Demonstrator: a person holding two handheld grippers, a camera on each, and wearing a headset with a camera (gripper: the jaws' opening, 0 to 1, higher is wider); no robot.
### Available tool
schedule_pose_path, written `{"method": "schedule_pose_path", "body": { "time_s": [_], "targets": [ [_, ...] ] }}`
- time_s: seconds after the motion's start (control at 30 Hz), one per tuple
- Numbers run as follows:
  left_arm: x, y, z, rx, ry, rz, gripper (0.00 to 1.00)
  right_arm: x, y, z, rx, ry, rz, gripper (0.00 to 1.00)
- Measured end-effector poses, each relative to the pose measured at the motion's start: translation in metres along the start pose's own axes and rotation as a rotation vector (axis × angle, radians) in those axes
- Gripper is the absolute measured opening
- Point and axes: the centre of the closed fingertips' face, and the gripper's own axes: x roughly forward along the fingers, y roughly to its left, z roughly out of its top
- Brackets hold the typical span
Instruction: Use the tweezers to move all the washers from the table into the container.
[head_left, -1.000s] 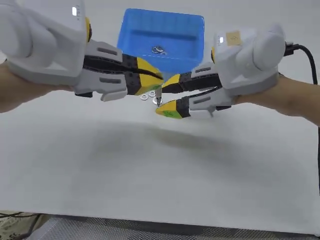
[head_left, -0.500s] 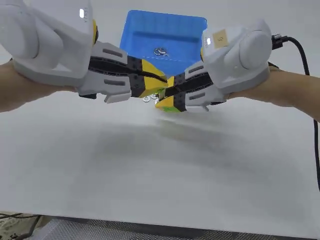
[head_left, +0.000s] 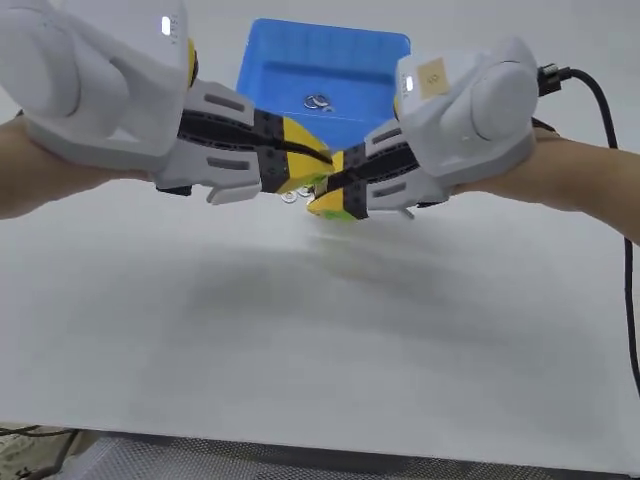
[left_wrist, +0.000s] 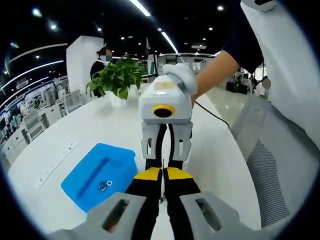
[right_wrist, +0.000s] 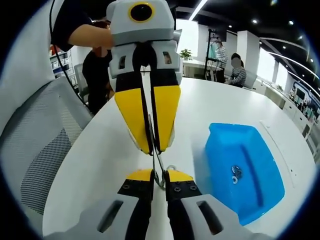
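The left tool (left_wrist: 162, 173) and right tool (right_wrist: 159, 176) are meeting tip to tip, both clamping thin tweezers (right_wrist: 156, 161). Loose washers (head_left: 290, 197) are lying on the bench (head_left: 300, 340) beneath, beside the container (head_left: 268, 70). They are probably light, flat and slick, so gripping a rim seems wisest.

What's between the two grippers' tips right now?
The tweezers, running from the left gripper into the right gripper; clearest in the right gripper view.

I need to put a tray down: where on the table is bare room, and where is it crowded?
Bare: the wide table strip from the near edge up to the left gripper and right gripper. Crowded: before the container, where both meet on the tweezers above washers.
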Motion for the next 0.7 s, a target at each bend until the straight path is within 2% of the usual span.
{"method": "schedule_pose_path", "body": {
  "time_s": [0.13, 0.2, 0.27, 0.47, 0.63, 0.7],
  "targets": [
    [0.002, -0.001, 0.003, -0.002, 0.003, 0.010, 0.09, 0.000, -0.001, 0.000, 0.003, 0.000, -0.012, 0.09],
    [0.003, -0.002, 0.008, -0.032, -0.022, 0.005, 0.16, 0.001, -0.001, 0.000, 0.000, 0.000, -0.014, 0.09],
    [0.002, -0.002, 0.011, -0.023, -0.034, 0.008, 0.16, 0.002, -0.001, 0.001, -0.007, -0.001, -0.016, 0.09],
    [-0.001, 0.000, 0.011, -0.031, -0.029, 0.015, 0.22, 0.003, -0.001, 0.004, -0.014, -0.006, -0.020, 0.09],
    [-0.008, 0.002, 0.012, -0.033, -0.042, 0.058, 0.37, -0.001, -0.003, 0.007, -0.013, -0.012, -0.032, 0.09],
    [-0.012, 0.001, 0.014, -0.036, -0.064, 0.074, 0.47, -0.004, -0.003, 0.008, -0.010, -0.014, -0.038, 0.09]
  ]
}}
